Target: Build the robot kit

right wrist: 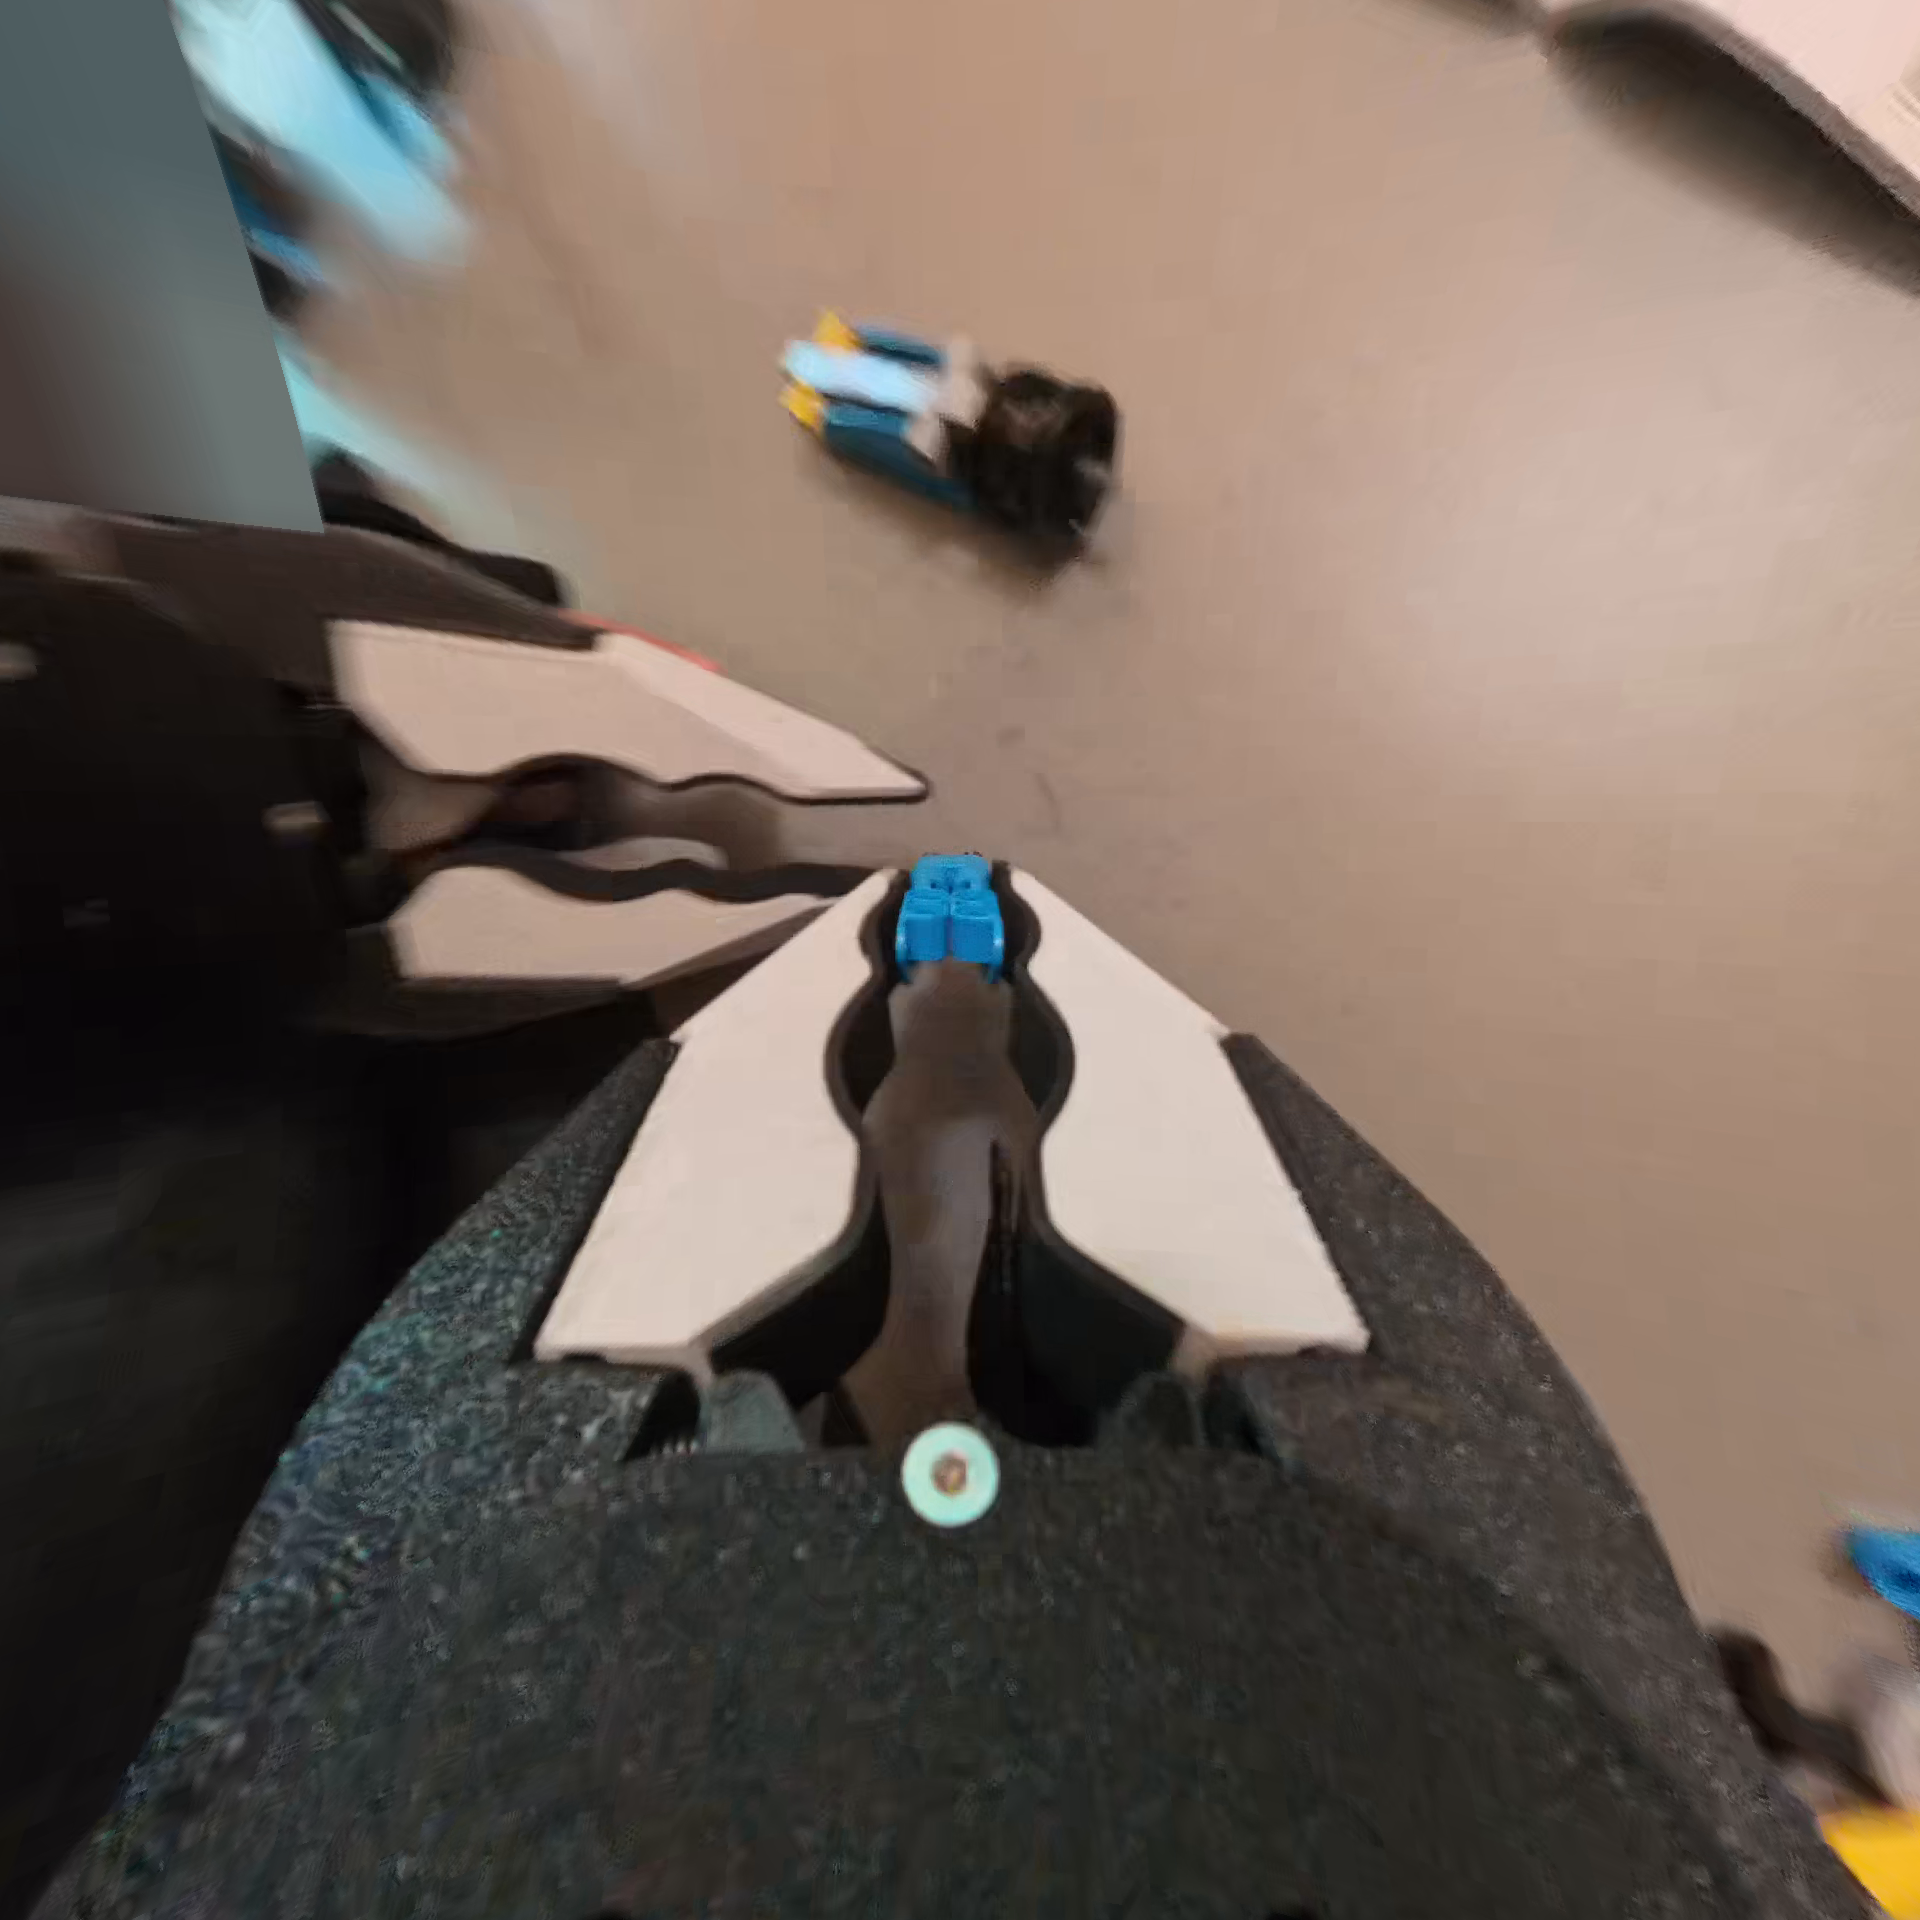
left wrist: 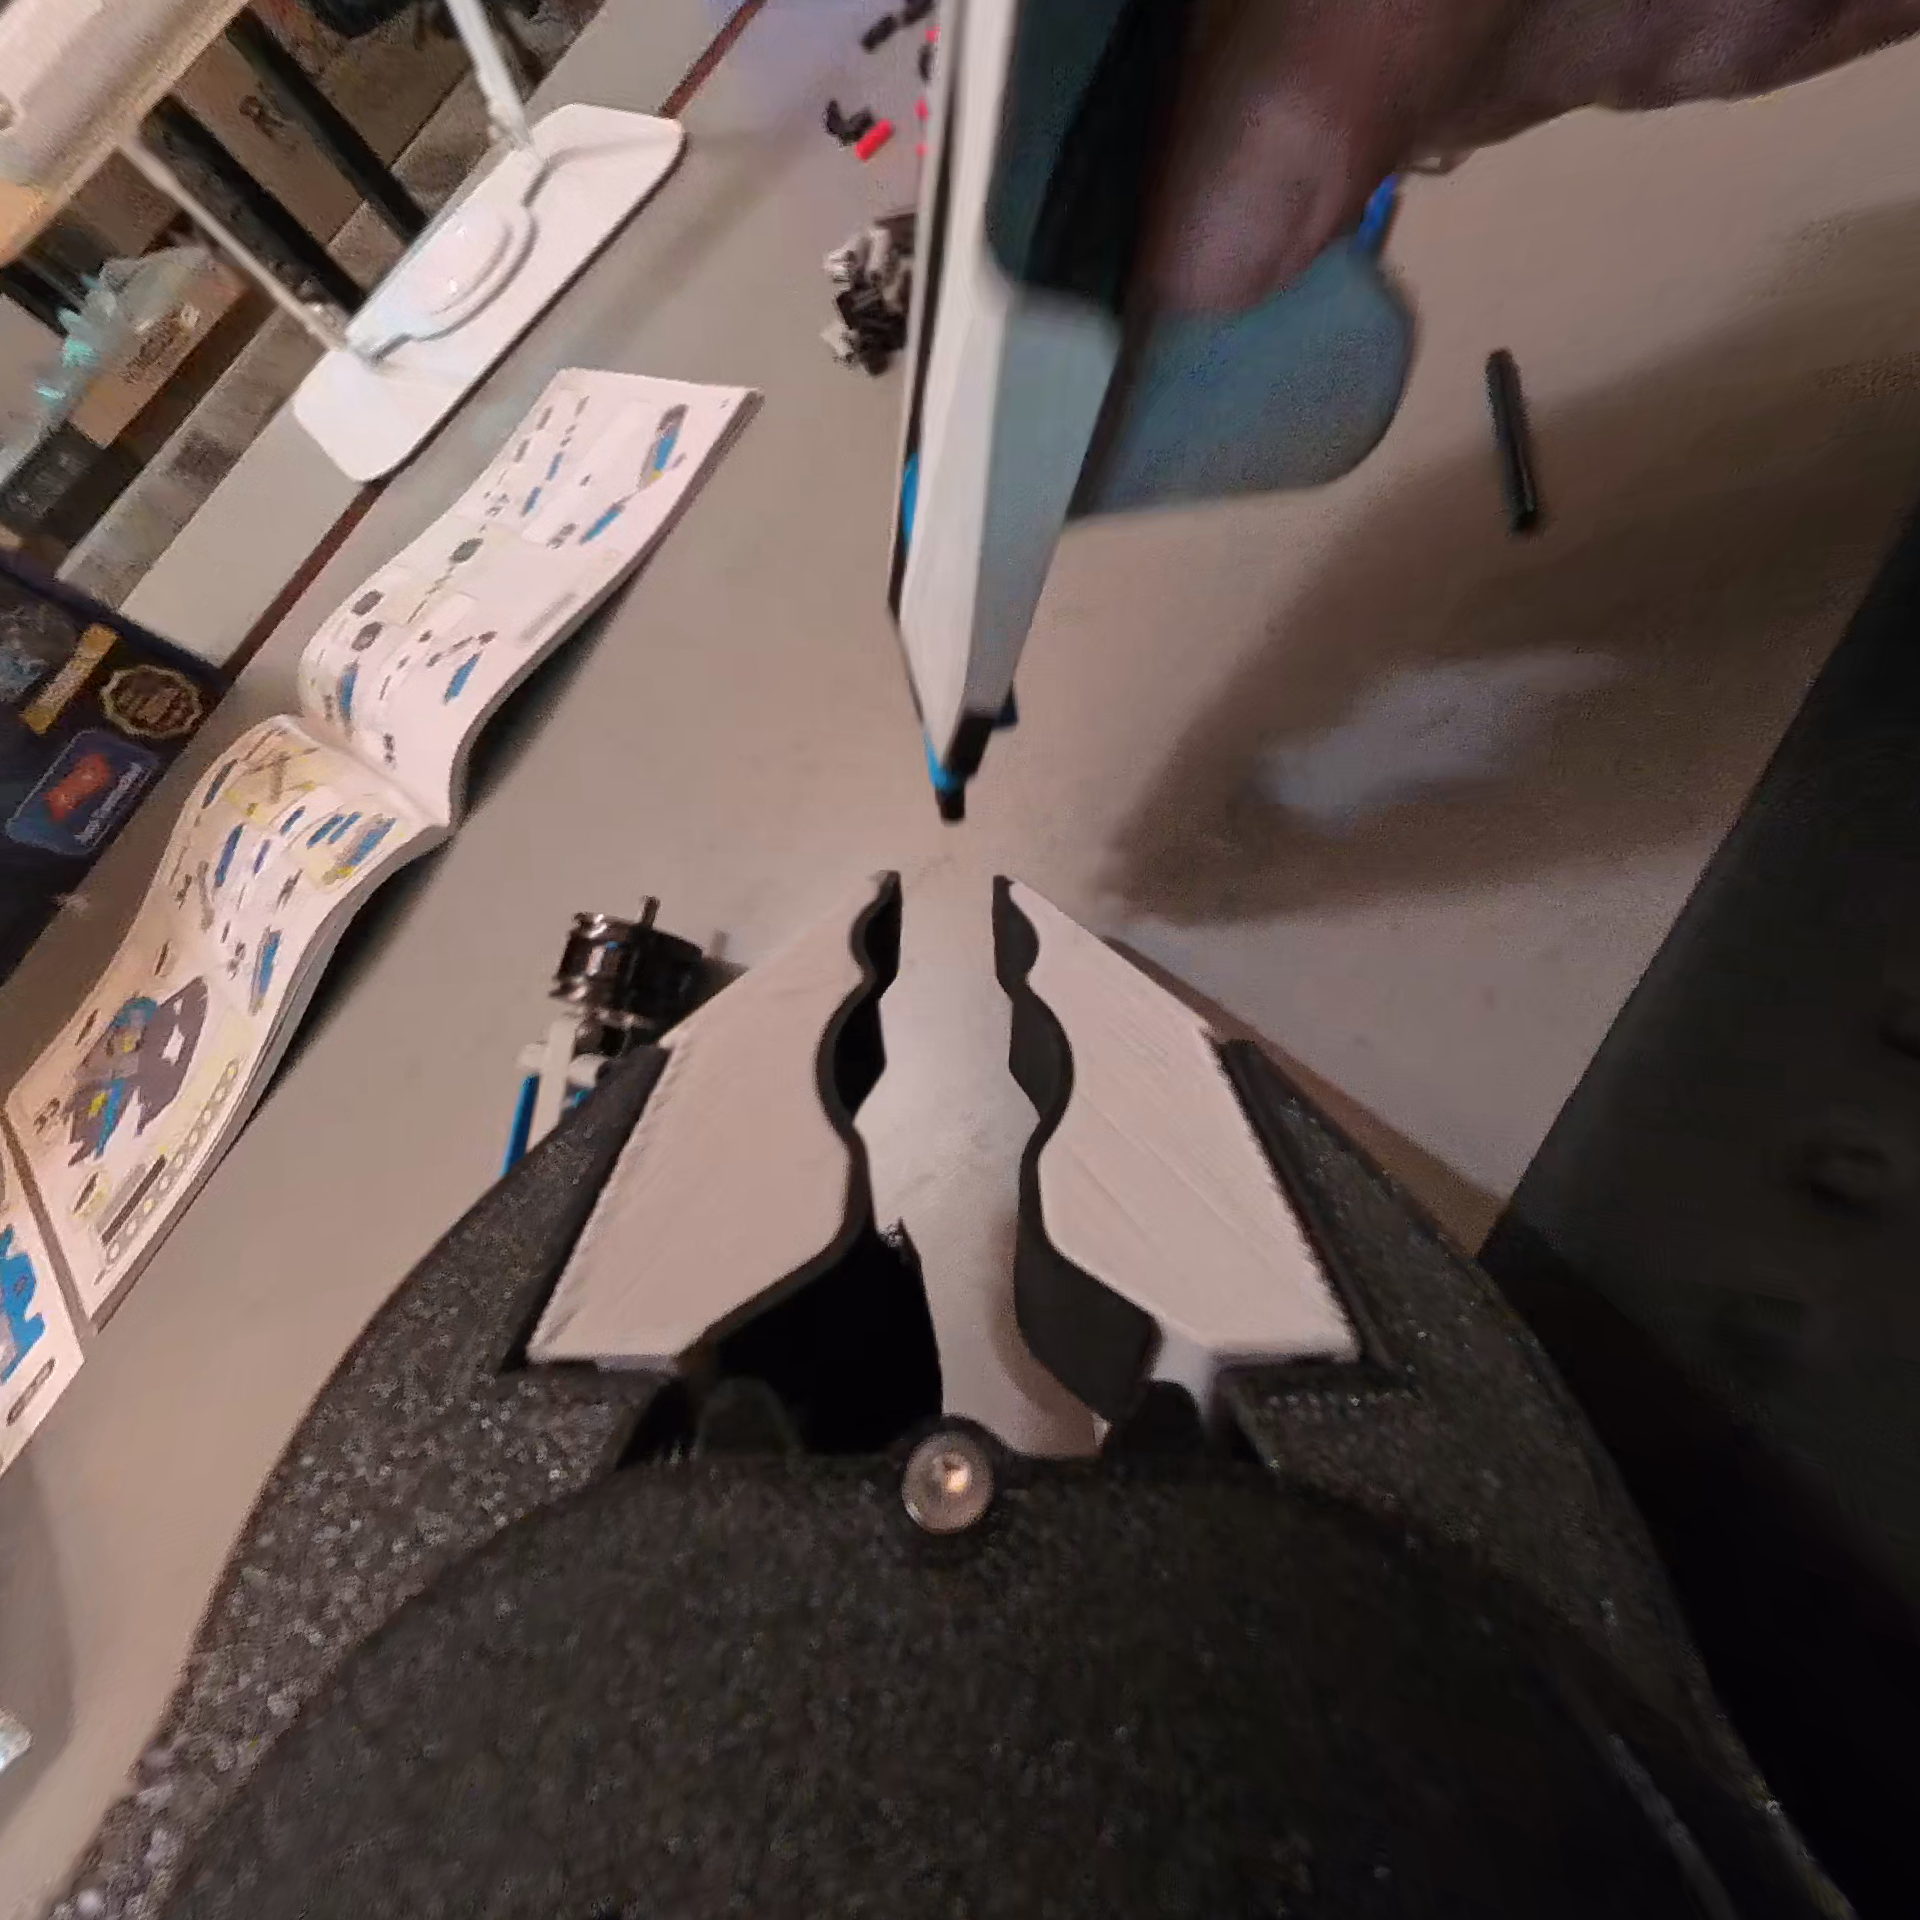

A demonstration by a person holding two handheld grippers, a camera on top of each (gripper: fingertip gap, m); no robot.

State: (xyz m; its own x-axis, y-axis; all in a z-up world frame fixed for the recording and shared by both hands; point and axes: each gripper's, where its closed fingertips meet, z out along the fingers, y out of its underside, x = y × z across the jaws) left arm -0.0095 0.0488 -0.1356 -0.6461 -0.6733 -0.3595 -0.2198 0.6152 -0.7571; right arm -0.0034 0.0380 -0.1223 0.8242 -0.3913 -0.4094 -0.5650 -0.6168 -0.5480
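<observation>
My right gripper is shut on a small blue brick piece held at its fingertips. In the left wrist view it comes down from above with the blue piece at its tip, just beyond my left gripper. My left gripper is open and empty, a narrow gap between its white fingers. In the right wrist view it lies at the left, its tips next to the blue piece. A small blue, white and yellow assembly with a black wheel lies on the table beyond; part of it shows in the left wrist view.
An open instruction booklet lies at the left, with a white lamp base behind it. A black axle lies at the right. Small black parts and red parts lie farther back. The table edge runs at the right. My left and right fingertips are right by each other.
</observation>
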